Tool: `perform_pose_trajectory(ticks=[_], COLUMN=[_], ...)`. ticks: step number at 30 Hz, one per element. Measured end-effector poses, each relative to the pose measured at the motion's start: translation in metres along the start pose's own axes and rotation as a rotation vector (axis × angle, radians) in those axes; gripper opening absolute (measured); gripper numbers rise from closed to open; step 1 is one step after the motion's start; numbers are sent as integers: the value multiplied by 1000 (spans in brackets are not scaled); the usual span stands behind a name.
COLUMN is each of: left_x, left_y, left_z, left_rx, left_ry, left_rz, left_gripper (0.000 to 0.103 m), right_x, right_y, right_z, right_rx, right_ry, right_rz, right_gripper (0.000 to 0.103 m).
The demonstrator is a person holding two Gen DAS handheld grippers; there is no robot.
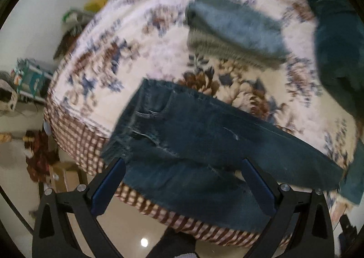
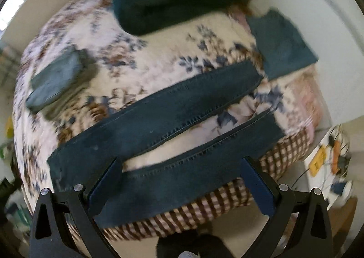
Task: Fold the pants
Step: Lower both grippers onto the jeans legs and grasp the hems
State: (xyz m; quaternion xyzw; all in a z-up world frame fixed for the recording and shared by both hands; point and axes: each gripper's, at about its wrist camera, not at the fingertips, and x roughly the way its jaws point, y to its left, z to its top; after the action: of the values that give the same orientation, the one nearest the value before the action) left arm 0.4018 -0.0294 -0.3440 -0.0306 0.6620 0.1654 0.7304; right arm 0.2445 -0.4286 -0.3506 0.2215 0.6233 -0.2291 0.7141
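Dark jeans (image 1: 204, 135) lie spread flat near the front edge of the bed (image 1: 141, 37), waist toward its left corner, one leg hanging over the checked side. Left gripper (image 1: 183, 162) hovers over them, jaws wide apart, holding nothing. Folded clothes (image 1: 234, 28) sit toward the bed's far edge; dark pile (image 1: 336, 48) at right edge.

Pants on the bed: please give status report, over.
Both tongs, left and right, open, empty. Dark jeans flat on floral bedspread, legs apart, unfolded. Folded stack lies apart, nothing obstructing.
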Motion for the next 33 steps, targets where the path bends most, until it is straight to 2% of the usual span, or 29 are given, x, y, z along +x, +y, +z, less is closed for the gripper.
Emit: perform_pose_trajectory(ticks=[2, 6, 11, 15, 20, 23, 26, 27, 29, 30, 31, 32, 33], left_x=[47, 126, 196, 217, 243, 254, 250, 247, 238, 229, 221, 214, 208], left_y=[-10, -33, -70, -105, -149, -160, -161, -160, -156, -151, -151, -150, -149], left_z=[24, 59, 85, 91, 88, 84, 80, 79, 76, 76, 75, 74, 74], left_rx=[-46, -112, -147, -121, -68, -60, -71, -77, -86, -88, -84, -77, -79], left_ry=[86, 209, 324, 362, 411, 423, 402, 392, 353, 335, 310, 288, 278], left_rz=[15, 50, 56, 54, 129, 168, 165, 152, 124, 121, 129, 147, 149], left_gripper=[103, 103, 103, 103, 103, 103, 101, 98, 68, 59, 38, 20, 15], right_x=[45, 120, 192, 239, 279, 301, 318, 323, 329, 330, 330, 329, 328], right_y=[1, -4, -14, -22, -24, -18, -14, -13, -14, -14, -13, -13, -13], right_z=[26, 68, 100, 120, 137, 143, 148, 149, 151, 151, 152, 152, 153], right_rx=[63, 179, 280, 344, 417, 440, 463, 474, 496, 500, 497, 493, 488], right_ry=[61, 136, 213, 255, 291, 323, 345, 355, 359, 361, 357, 353, 349], right_rz=[-6, -21, -39, -47, -42, -42, -49, -58, -69, -67, -66, -62, -57], right_gripper=[103, 103, 103, 103, 102, 99, 97, 94, 87, 81, 77, 67, 55])
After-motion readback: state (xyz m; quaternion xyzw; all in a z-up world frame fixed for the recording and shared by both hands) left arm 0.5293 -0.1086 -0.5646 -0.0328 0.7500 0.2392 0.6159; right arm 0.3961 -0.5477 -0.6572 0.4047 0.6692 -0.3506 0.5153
